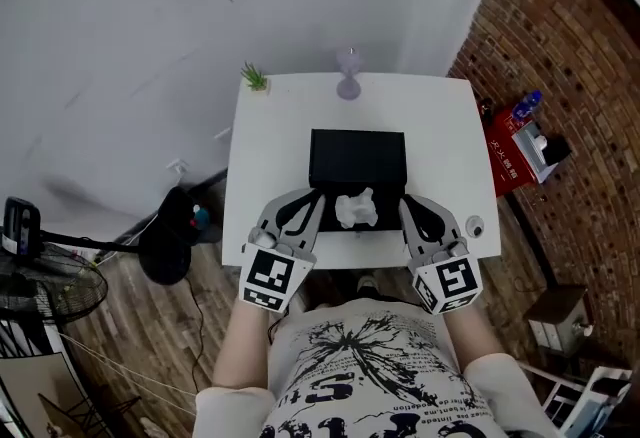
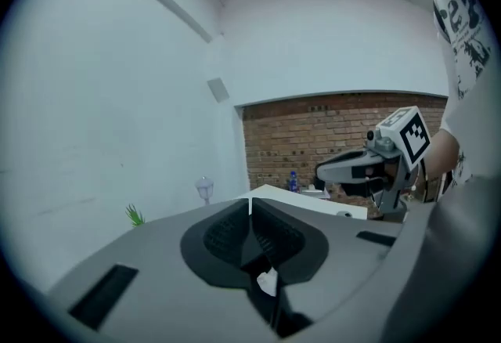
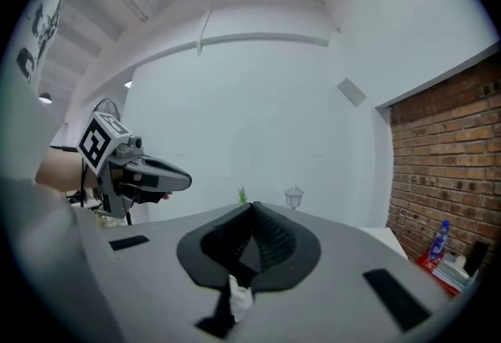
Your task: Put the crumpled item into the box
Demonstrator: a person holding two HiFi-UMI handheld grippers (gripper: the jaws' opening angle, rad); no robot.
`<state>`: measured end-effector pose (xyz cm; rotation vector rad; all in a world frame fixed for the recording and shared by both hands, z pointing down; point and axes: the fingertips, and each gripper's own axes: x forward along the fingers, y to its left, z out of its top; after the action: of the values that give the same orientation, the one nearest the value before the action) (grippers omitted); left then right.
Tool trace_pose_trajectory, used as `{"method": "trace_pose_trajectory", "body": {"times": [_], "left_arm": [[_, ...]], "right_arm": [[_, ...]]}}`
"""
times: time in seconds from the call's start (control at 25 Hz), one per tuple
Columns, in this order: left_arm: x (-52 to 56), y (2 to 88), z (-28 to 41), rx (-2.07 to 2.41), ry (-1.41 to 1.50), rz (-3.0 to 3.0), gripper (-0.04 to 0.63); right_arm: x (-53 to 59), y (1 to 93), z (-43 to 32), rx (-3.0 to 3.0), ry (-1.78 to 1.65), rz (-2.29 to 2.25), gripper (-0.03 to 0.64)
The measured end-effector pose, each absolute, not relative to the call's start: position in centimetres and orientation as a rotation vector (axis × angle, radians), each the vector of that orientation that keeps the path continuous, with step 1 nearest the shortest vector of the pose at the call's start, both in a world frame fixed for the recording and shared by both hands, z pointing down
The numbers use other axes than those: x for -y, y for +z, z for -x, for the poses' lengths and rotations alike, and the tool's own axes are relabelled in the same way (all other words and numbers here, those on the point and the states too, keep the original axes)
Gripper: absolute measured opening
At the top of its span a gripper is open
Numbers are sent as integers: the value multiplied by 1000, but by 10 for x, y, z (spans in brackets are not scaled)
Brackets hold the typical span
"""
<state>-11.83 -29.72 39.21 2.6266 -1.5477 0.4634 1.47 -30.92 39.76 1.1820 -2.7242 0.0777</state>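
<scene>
Near edge of desk (image 1: 440, 126) | crumpled paper (image 1: 356, 209) just before box (image 1: 357, 161), midway between left gripper (image 1: 317, 195) and right gripper (image 1: 405, 201); neither nearer | both jaw pairs pressed together, pinching nothing

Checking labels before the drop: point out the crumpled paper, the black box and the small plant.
crumpled paper (image 1: 357, 209), head view, middle of the white wad.
black box (image 1: 357, 158), head view, its bare dark middle.
small plant (image 1: 254, 77), head view, its green leaves.

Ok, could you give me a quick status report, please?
Left gripper and right gripper: jaws shut. Crumpled paper between them, near side of black box, not in. Nothing in the way.
</scene>
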Motion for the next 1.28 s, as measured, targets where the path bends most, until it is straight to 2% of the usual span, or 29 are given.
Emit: {"method": "trace_pose_trajectory", "body": {"times": [0.12,0.28,1.28], "left_arm": [[285,371,133,1620,301,-2617,17],[274,362,154,1674,232,-2579,15],[277,354,121,1595,260,-2709,14]], "right_arm": [[301,388,-10,2754,71,-1181,15],[295,380,-6,2765,60,-1195,15],[297,378,-16,2741,-10,-1163,12]]}}
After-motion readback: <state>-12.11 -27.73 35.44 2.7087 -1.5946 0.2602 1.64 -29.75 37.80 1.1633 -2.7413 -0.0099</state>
